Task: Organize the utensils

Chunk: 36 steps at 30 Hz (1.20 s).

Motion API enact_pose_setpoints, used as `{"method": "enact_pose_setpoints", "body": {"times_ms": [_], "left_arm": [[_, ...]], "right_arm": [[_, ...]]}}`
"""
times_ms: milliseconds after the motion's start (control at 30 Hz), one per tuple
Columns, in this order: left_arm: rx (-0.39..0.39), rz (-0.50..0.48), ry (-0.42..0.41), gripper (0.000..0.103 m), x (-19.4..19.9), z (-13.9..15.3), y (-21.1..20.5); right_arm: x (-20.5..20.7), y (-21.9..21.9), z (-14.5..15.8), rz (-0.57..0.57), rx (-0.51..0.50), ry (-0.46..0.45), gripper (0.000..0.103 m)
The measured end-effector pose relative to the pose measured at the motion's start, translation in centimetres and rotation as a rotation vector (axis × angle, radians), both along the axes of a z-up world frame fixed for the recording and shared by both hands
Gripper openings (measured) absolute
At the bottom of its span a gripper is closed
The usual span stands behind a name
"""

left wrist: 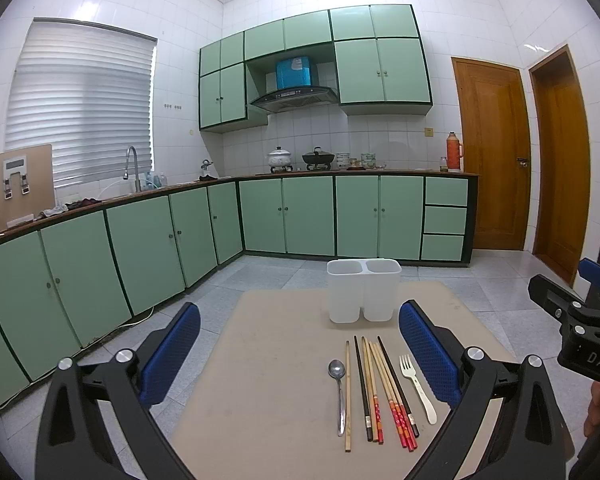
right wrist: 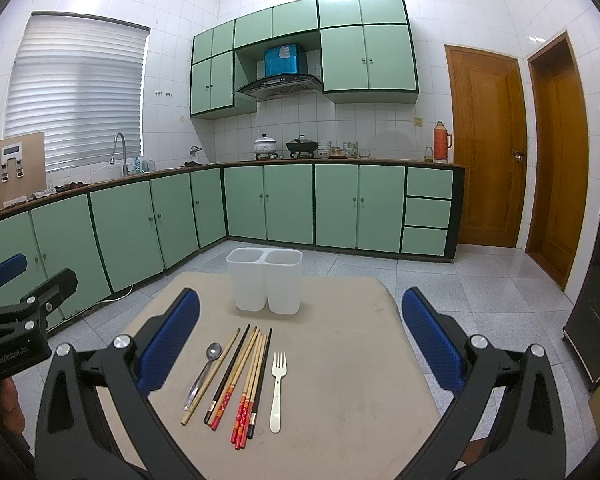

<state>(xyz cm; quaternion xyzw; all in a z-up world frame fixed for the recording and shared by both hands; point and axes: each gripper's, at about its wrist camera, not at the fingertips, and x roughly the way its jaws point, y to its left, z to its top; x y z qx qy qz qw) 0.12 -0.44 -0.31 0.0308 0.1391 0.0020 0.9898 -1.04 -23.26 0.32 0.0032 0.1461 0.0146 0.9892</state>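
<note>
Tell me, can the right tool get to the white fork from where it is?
Probably yes. The right tool is open and empty, and the fork lies flat on the table, a little apart from the chopsticks, with nothing covering it or standing in the way.

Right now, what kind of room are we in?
A home kitchen, most likely: green cabinets line the walls, a range hood hangs over pots on the counter, and a sink faucet stands by the window.

Both wrist views look forward and slightly down from above the near edge of the table (left wrist: 268,360) (left view offset leftward), sharing the white two-compartment holder (right wrist: 265,282) and kitchen cabinets beyond.
</note>
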Motion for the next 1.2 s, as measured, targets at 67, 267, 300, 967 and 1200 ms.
{"method": "enact_pose_setpoints", "body": {"times_ms": [67,267,300,967,1200], "left_arm": [[-0.001,0.000,-0.001,0.097,0.0,0.0,0.0],[0.000,0.000,-0.001,0.097,0.0,-0.1,0.0],[0.000,0.001,-0.001,0.097,0.0,-0.1,0.0],[-0.002,0.006,0.002,0.097,0.3,-0.1,1.1],[-0.006,0.007,0.011,0.097,0.6,0.1,2.2]], "right_arm": [[-0.1,0.1,0.0,0.000,-0.001,0.000,0.098],[-0.2,0.2,-0.1,0.000,-0.002,0.000,0.098],[-0.3,0.2,-0.1,0.001,-0.003,0.000,0.098],[1.0,-0.4,-2.1,-0.003,-0.007,0.008,0.098],[1.5,-0.1,-2.3,-0.006,-0.011,0.019,0.098]]}}
